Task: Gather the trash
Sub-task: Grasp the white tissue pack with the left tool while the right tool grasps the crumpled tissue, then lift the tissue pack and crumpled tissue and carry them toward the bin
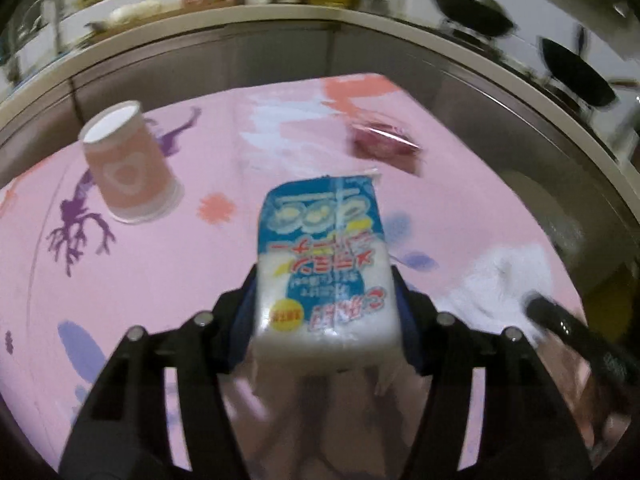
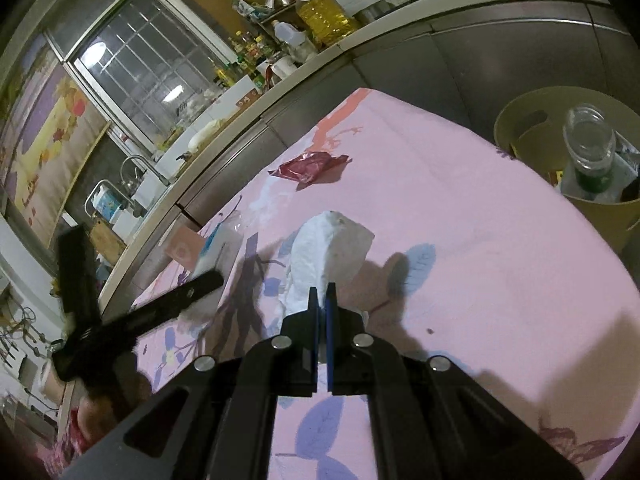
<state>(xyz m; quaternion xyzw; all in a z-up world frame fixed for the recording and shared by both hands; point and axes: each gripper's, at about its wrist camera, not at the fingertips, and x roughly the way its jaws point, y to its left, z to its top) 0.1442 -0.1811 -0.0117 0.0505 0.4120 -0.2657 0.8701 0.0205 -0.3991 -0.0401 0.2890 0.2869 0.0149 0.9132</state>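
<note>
Sponge packet [image 1: 326,264] in left tongs [image 1: 326,300]

Bare cloth [image 2: 480,248] lies open between tissue [image 2: 328,248] and bin [image 2: 520,128].

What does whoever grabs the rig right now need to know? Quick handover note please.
Left gripper: shut on the blue-and-white packet, held above the pink tablecloth.
Right gripper: fingers almost together, pinching the near edge of the white tissue, which is on the cloth.
On the table: paper cup upright at far left, red wrapper near the far edge.
Bin: off the table's right side, already holds a clear bottle and other bits.
Done: some trash binned, packet picked up.
Left: drop packet and tissue in the bin, then cup and red wrapper.
</note>
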